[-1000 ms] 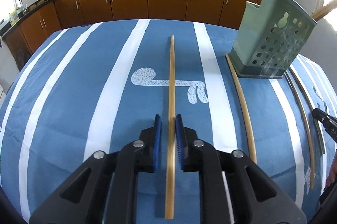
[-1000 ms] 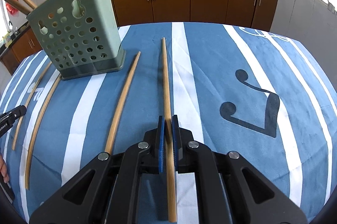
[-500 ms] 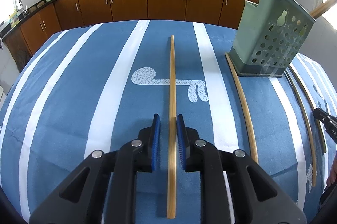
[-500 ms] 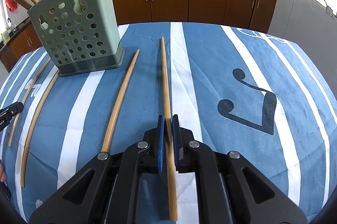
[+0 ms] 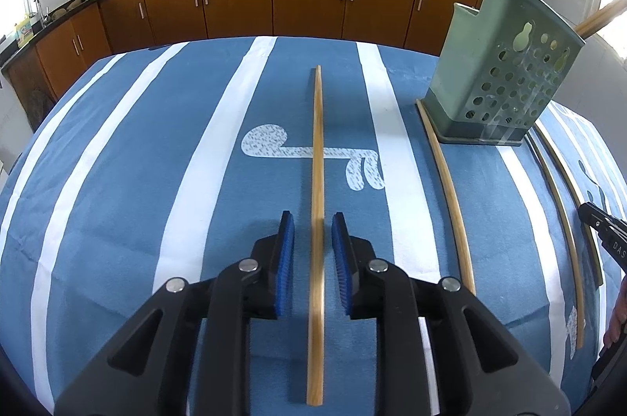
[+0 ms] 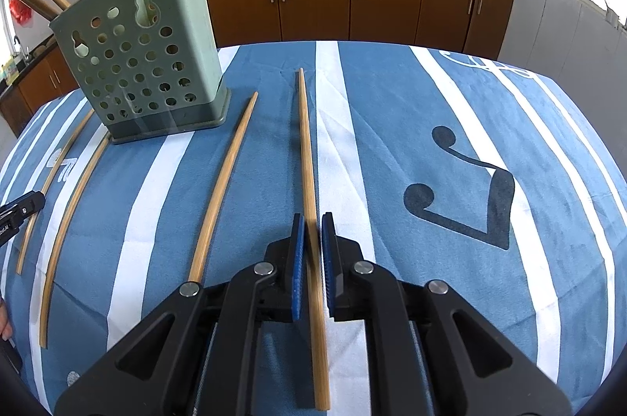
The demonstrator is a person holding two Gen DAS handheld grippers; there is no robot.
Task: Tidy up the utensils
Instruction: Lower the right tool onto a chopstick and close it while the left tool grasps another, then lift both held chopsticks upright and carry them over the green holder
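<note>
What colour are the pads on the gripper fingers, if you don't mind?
Bright blue pads on black fingers, clearest in the right wrist view.

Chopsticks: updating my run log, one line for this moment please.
left gripper open astride chopstick | right gripper flanking second chopstick, grip unclear

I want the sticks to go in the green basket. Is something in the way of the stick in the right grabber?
Nothing visible blocks it. Between the chopstick in the right gripper and the green basket lies only one other chopstick, flat on the cloth.
</note>
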